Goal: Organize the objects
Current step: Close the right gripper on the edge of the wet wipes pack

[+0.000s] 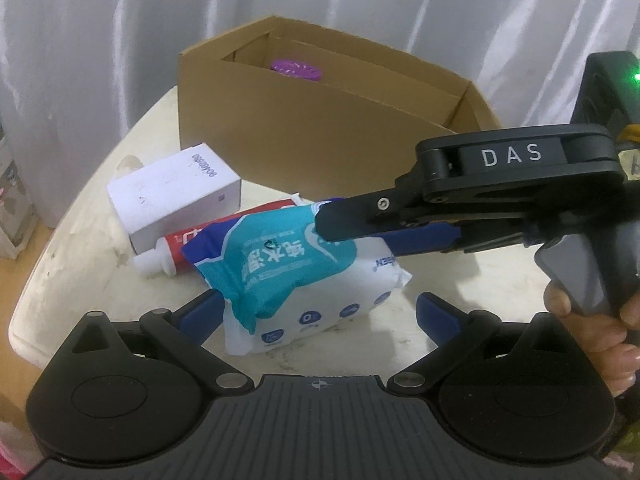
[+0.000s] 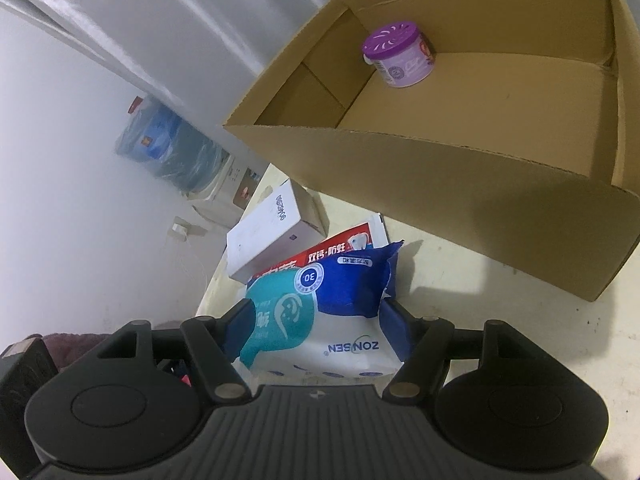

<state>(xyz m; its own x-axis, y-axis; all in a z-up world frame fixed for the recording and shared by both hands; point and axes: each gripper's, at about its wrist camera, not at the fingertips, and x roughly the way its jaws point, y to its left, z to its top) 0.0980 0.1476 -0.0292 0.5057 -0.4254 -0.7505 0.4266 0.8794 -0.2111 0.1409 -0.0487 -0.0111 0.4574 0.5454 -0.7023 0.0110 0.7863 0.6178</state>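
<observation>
A teal, blue and white wet-wipes pack (image 1: 296,272) lies on the cream table (image 1: 100,256); it also shows in the right wrist view (image 2: 320,312). My right gripper (image 2: 316,320) is shut on the wipes pack, its fingers (image 1: 348,224) pressing both sides. My left gripper (image 1: 320,312) is open, its jaws on either side of the pack's near end. Behind the pack lie a red toothpaste tube (image 1: 180,244) and a white box (image 1: 176,196). A brown cardboard box (image 1: 320,120) holds a purple air-freshener tub (image 2: 400,58).
White curtains (image 1: 120,40) hang behind the table. Bagged goods and small boxes (image 2: 172,148) sit on the floor to the left. The table's left edge (image 1: 24,312) is near the white box.
</observation>
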